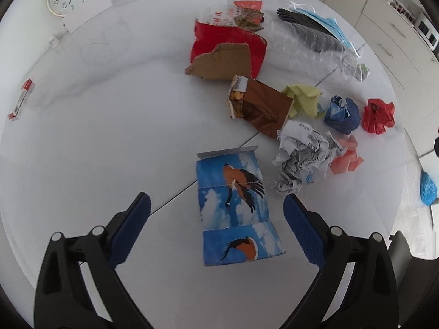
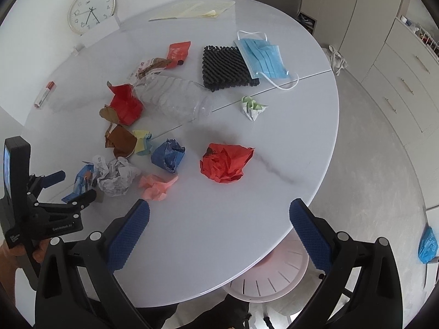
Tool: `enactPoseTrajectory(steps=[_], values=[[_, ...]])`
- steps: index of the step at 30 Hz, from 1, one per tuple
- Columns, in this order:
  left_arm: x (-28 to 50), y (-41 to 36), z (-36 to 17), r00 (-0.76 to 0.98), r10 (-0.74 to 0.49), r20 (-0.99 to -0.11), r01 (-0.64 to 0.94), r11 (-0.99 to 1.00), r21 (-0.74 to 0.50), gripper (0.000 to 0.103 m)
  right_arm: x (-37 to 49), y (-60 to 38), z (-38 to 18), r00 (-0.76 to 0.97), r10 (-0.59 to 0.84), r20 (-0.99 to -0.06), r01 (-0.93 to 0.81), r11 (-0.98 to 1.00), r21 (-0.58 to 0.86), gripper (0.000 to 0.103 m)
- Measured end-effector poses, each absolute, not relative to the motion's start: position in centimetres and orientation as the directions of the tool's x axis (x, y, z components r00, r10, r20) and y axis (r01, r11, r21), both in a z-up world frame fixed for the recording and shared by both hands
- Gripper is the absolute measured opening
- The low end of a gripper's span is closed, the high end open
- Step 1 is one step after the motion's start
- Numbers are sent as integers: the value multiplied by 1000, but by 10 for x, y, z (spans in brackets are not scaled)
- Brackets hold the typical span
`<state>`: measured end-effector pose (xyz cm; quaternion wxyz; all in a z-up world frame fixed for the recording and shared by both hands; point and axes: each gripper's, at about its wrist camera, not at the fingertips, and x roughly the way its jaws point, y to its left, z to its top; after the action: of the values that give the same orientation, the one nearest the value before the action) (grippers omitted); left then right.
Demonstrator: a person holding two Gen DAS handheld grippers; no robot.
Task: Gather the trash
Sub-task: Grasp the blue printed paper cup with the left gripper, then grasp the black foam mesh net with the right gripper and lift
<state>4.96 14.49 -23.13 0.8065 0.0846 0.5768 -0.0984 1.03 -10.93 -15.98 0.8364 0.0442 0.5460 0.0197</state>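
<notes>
Now left gripper (image 1: 216, 213) jaws wide open, straddling flattened blue bird carton (image 1: 236, 205): light, stiff, flat on table (image 1: 96, 137); pinch across side edges. Right gripper (image 2: 219, 219) jaws open, empty.

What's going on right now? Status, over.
Both hand-held grippers open, left, right. Left straddles blue bird wrapper, not gripped. Crumpled newspaper close beside.

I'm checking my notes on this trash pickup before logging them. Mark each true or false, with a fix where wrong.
1. The left claw is open around the blue bird-print wrapper. True.
2. The right claw grips the red crumpled paper. False: it is open and holds nothing.
3. The blue face mask overlaps the black foam pad. True.
4. The clear plastic bottle stands upright. False: it lies on its side.
</notes>
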Motion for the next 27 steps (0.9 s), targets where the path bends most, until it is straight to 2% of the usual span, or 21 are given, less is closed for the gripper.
enactPoseTrajectory(steps=[2,4,7,14,19,21,27], values=[[49,142,-236,312,-54,-948,266,963,33,80,11,-109,-159,410,79,-909,20,995,96,101],[49,142,-241,302,-55,-952,268,963,29,64,13,-109,-157,418,74,-905,22,996,91,101],[48,147,-244,293,-93,-952,253,967,-16,49,22,-115,-153,434,61,-899,32,996,83,101],[38,164,-240,330,-107,-938,197,979,-42,49,94,-150,-147,496,40,-867,67,994,84,101],[39,172,-214,375,-97,-922,164,986,-37,49,169,-183,-162,493,35,-870,102,990,98,88],[44,176,-198,393,-101,-914,145,988,-47,49,198,-192,-171,469,63,-881,113,985,131,78],[64,167,-161,461,-118,-879,138,989,-60,49,231,-152,-179,449,181,-875,-1,979,203,75]])
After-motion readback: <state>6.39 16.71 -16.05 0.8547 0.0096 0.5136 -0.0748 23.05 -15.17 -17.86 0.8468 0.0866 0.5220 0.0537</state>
